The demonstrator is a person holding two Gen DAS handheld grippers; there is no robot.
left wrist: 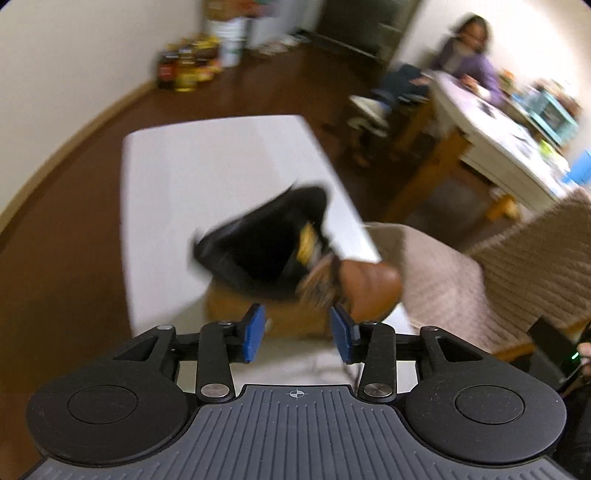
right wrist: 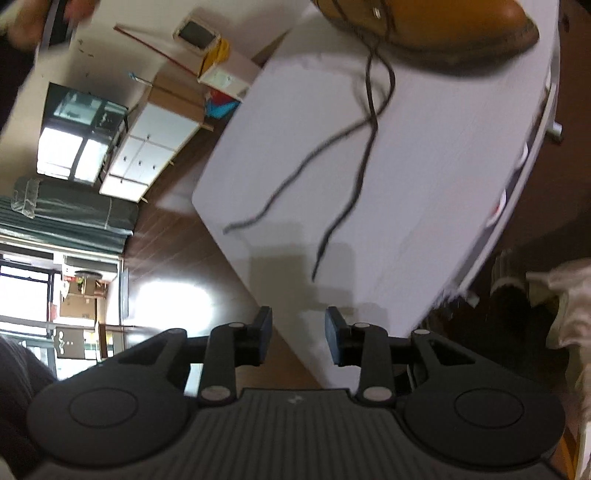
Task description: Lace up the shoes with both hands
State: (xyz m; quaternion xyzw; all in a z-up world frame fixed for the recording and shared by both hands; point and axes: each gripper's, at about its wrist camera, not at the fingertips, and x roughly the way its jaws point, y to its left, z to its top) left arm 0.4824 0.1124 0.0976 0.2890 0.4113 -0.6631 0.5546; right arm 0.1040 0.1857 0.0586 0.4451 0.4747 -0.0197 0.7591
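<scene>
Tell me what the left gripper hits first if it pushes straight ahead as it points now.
Most likely the tan shoe with the black collar, just past the open left gripper on the white table. Blur leaves the exact gap unclear.

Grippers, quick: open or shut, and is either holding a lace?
Left gripper: open, holding nothing, close to the brown boot.
Right gripper: open, empty, laces loose on the table.

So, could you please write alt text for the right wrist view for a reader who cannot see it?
The open right gripper holds nothing and hangs over the near edge of a white rectangular table. Two loose dark shoelaces trail across the table from a tan leather boot at the top of the tilted frame.
</scene>
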